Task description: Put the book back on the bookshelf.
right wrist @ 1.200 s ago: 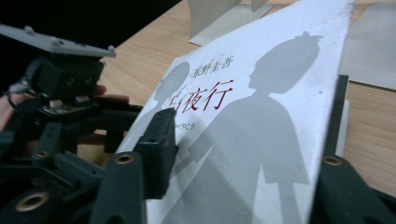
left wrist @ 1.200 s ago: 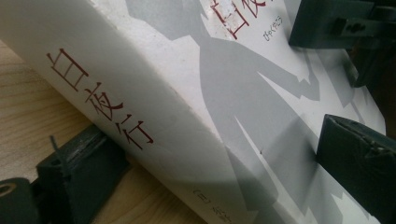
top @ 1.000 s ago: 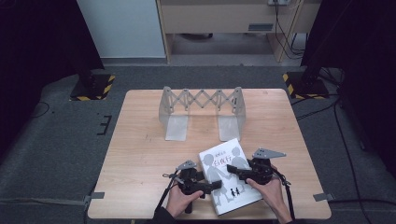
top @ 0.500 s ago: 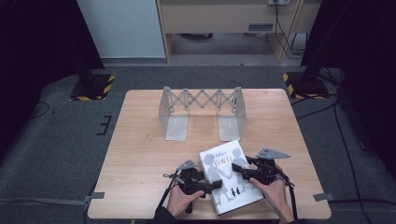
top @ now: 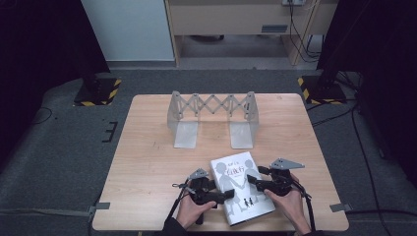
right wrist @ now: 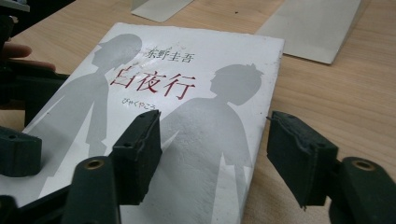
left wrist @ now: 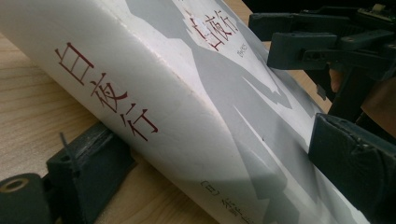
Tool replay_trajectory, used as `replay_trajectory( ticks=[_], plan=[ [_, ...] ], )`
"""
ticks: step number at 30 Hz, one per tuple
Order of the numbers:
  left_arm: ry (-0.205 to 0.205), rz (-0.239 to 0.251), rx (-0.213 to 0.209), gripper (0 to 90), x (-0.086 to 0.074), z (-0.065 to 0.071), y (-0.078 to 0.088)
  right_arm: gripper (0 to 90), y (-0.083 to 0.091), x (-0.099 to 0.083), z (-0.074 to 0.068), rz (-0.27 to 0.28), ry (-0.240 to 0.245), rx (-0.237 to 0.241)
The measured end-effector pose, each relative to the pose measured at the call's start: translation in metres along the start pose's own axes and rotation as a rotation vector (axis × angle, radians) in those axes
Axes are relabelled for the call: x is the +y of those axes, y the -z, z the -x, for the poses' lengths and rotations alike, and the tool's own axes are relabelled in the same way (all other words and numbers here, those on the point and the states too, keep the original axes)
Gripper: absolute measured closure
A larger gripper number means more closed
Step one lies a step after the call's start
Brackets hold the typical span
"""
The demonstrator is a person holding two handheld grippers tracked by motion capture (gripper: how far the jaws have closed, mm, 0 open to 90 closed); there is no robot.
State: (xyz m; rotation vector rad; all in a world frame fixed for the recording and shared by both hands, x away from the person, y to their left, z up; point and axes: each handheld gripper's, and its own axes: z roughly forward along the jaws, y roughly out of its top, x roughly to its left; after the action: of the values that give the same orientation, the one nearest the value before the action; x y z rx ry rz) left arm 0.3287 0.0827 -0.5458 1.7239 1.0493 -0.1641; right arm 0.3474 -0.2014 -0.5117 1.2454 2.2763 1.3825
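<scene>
A white book with grey silhouettes and red title lies near the table's front edge. My left gripper reaches in from its left side. In the left gripper view one jaw sits under the spine and the other on the cover of the book, whose spine edge is raised off the wood. These jaws have just been closing on it. My right gripper hovers at the book's right edge. Its jaws have just been opening, and the right gripper stands open, one pad over the cover, the other past its edge.
A grey metal expanding book rack stands at the back middle of the wooden table, and its two base plates reach toward the book. The table's front edge is just under both hands.
The right gripper's jaws have spread wider and it has drifted slightly right along the book's edge. The left gripper and the book stay where they were.
</scene>
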Motion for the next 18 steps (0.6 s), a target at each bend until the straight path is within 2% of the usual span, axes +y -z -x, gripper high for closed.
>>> replay_trajectory(
  ticks=[2, 13, 16, 18],
  plan=[
    [-0.001, -0.001, 0.000, 4.9, 0.0001, 0.0000, 0.0000, 31.9, 0.0004, -0.0034, 0.0029, 0.013, -0.023, 0.010],
    [-0.005, -0.003, 0.003, 4.9, 0.0000, 0.0005, 0.0000, 31.4, 0.0003, -0.0082, 0.0054, 0.027, -0.061, 0.027],
    [-0.001, 0.000, 0.003, 5.0, -0.0002, 0.0006, 0.0001, 31.4, -0.0002, -0.0105, 0.0067, 0.033, -0.101, 0.038],
    [0.000, 0.003, 0.004, 5.1, -0.0004, 0.0008, 0.0001, 31.5, -0.0004, -0.0105, 0.0071, 0.030, -0.097, 0.038]
  ],
)
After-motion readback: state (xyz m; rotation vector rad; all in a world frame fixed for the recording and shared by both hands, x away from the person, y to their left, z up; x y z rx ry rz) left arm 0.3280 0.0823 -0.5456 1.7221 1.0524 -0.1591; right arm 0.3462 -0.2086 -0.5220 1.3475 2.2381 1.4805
